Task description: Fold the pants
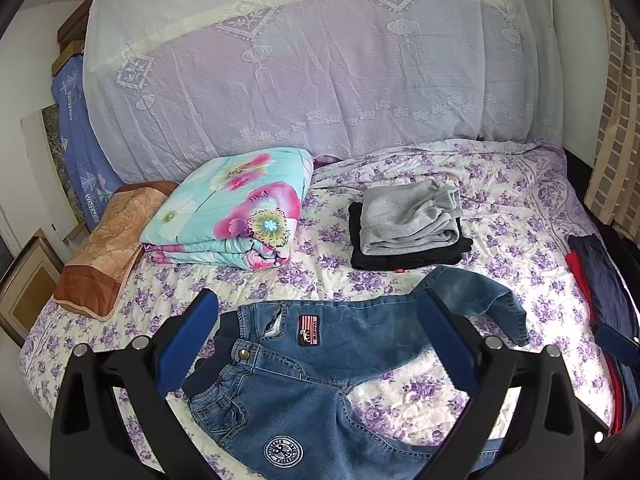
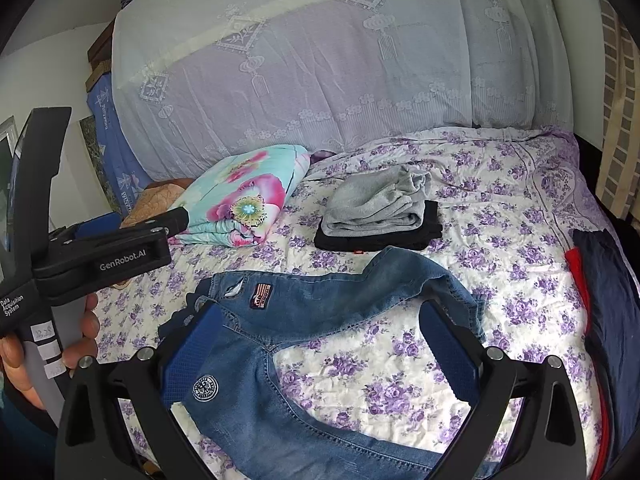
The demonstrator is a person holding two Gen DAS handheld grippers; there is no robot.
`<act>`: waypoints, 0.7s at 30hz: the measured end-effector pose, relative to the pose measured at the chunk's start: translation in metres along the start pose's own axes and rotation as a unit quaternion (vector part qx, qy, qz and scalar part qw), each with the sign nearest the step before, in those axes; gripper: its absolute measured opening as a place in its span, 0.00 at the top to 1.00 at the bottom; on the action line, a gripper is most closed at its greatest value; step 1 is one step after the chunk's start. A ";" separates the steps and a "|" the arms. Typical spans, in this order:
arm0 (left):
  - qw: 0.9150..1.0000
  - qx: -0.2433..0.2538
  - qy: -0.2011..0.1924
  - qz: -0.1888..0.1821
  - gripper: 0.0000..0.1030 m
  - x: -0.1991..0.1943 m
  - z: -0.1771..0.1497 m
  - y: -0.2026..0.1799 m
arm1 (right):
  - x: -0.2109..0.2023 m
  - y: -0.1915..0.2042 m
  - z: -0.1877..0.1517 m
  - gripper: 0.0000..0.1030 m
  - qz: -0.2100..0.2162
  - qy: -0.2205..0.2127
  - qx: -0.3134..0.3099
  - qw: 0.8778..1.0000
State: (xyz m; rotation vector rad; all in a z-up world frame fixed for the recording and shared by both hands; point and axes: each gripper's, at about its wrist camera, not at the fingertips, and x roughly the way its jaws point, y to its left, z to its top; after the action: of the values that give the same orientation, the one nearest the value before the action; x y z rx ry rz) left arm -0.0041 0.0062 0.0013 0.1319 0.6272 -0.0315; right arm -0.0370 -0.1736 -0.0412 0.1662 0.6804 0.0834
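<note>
Blue-padded jaws of the left gripper (image 1: 316, 340) are standing wide apart in the lower half of the left wrist view, gripping nothing and hovering over the waistband of the denim jeans (image 1: 320, 384). Those jeans are lying unfolded on the purple-flowered bedsheet (image 1: 520, 216) — one leg is running toward the lower edge of the frame, the other is stretching to the right and curling at its cuff (image 1: 508, 312). Across in the right wrist view, the right gripper (image 2: 320, 344) is likewise released and empty, its jaws framing the crotch and the bare sheet between the legs. Denim like this should be behaving as a fairly heavy, limp but grippy cloth, so it is likely to drape rather than slide; the thick elastic waistband (image 1: 216, 364) and the hemmed cuffs look like the firmest places to pinch. Behind, a folded grey garment (image 1: 408, 216) is resting on black ones, with a floral quilt (image 1: 236, 208) at centre left.
</note>
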 end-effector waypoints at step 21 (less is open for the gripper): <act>1.000 0.003 0.016 -0.007 0.06 0.015 -0.006 -0.012 | 0.008 -0.016 -0.006 0.04 0.004 0.013 0.045 0.999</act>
State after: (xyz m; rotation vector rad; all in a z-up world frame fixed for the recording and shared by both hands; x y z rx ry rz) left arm 0.0036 -0.0045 -0.0135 0.1339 0.6604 -0.0449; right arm -0.0340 -0.1875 -0.0537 0.2547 0.7099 0.0622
